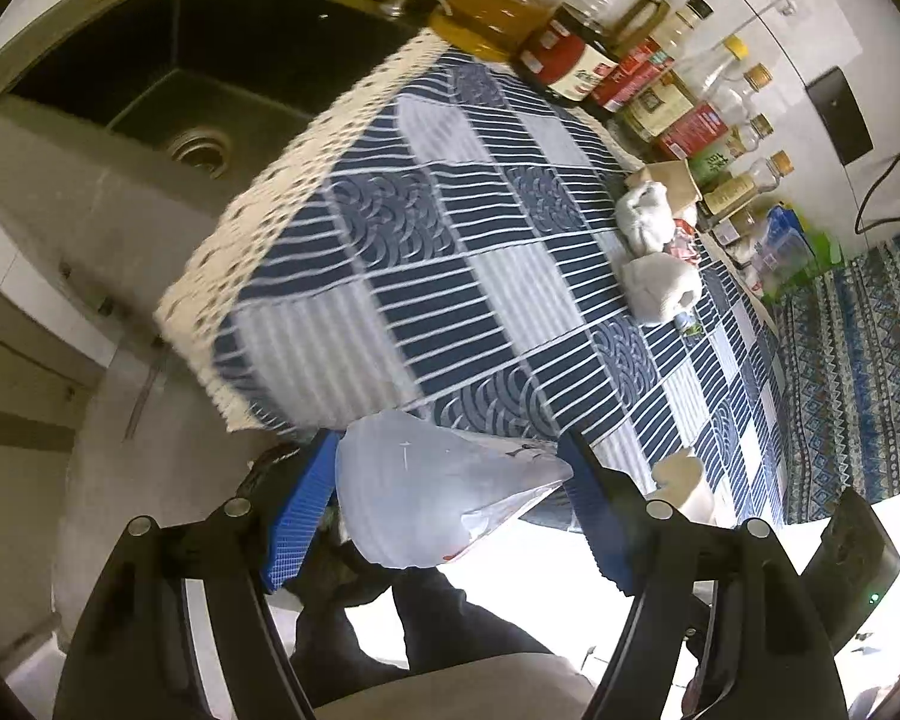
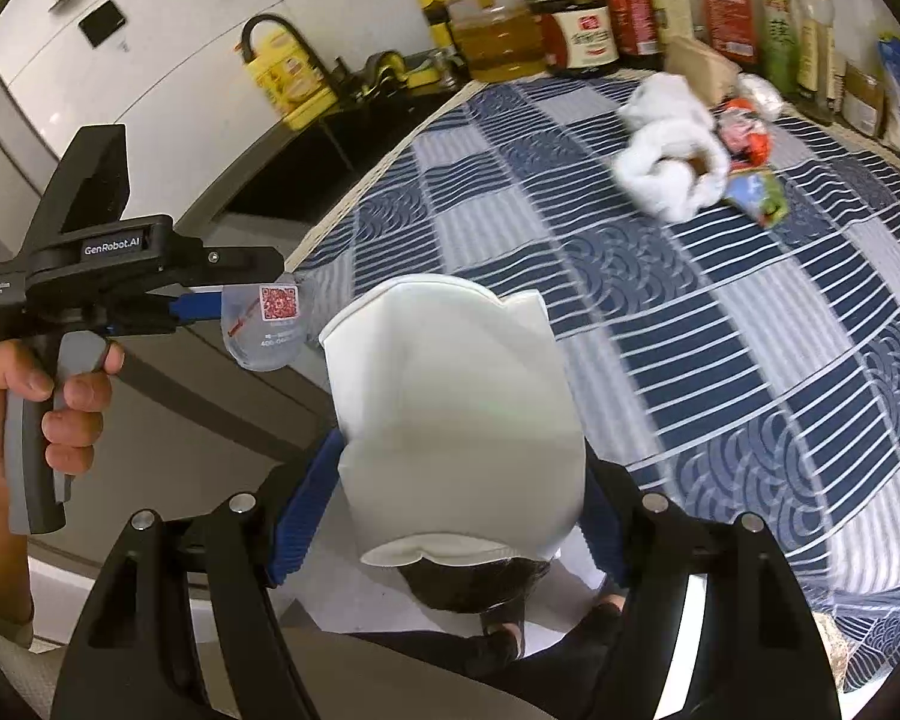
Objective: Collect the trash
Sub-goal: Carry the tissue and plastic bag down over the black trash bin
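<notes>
My left gripper (image 1: 450, 468) is shut on a clear plastic cup (image 1: 426, 492), held in the air off the near edge of the table. The right wrist view shows that same left gripper (image 2: 234, 312) in a person's hand, with the cup (image 2: 264, 324) and its red code label. My right gripper (image 2: 462, 462) is shut on a squashed white paper cup (image 2: 456, 420), also beside the table edge. Crumpled white tissues (image 2: 672, 144) (image 1: 654, 252), a red wrapper (image 2: 744, 132) and a green wrapper (image 2: 756, 192) lie on the blue checked tablecloth (image 2: 660, 312) (image 1: 450, 252).
Several sauce and oil bottles (image 1: 576, 54) (image 2: 576, 30) line the far side of the table. A dark sink (image 1: 168, 72) with a black tap (image 2: 282, 36) lies left of it. A brown paper cup (image 1: 669, 177) stands by the tissues. A person's legs and shoes (image 2: 498, 618) are below.
</notes>
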`<action>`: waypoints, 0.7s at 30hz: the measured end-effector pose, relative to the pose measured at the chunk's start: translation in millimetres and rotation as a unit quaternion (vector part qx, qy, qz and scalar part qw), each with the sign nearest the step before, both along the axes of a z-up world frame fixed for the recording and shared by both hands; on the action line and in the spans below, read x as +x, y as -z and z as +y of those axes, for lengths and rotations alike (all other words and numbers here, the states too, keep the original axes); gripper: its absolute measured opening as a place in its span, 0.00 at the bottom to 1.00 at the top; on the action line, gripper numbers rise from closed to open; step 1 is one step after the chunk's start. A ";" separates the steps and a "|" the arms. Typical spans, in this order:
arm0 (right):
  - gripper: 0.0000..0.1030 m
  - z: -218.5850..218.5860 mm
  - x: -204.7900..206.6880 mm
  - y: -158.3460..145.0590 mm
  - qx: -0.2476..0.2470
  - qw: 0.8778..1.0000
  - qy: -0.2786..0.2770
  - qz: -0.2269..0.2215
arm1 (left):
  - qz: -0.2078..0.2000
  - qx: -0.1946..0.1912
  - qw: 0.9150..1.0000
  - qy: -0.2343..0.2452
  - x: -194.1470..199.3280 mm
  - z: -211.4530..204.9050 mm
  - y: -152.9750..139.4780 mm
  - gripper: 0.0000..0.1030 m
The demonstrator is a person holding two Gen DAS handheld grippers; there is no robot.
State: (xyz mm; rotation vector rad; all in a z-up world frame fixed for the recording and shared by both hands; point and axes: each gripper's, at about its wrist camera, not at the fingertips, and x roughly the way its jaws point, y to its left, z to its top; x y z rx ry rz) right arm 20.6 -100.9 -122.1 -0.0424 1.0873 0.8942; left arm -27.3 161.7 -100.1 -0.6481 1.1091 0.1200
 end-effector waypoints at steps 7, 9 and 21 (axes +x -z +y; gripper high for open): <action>0.70 25.1 -25.3 13.3 -0.018 0.999 -0.027 0.008 | 0.006 -0.013 1.000 -0.014 -32.8 11.7 14.9 0.70; 0.70 29.8 -30.3 19.2 -0.026 0.999 -0.034 0.012 | 0.011 -0.019 1.000 -0.017 -38.7 14.5 22.1 0.70; 0.70 53.6 -43.8 76.3 -0.096 0.991 -0.072 0.055 | 0.057 -0.065 0.996 -0.033 -62.1 23.9 85.9 0.70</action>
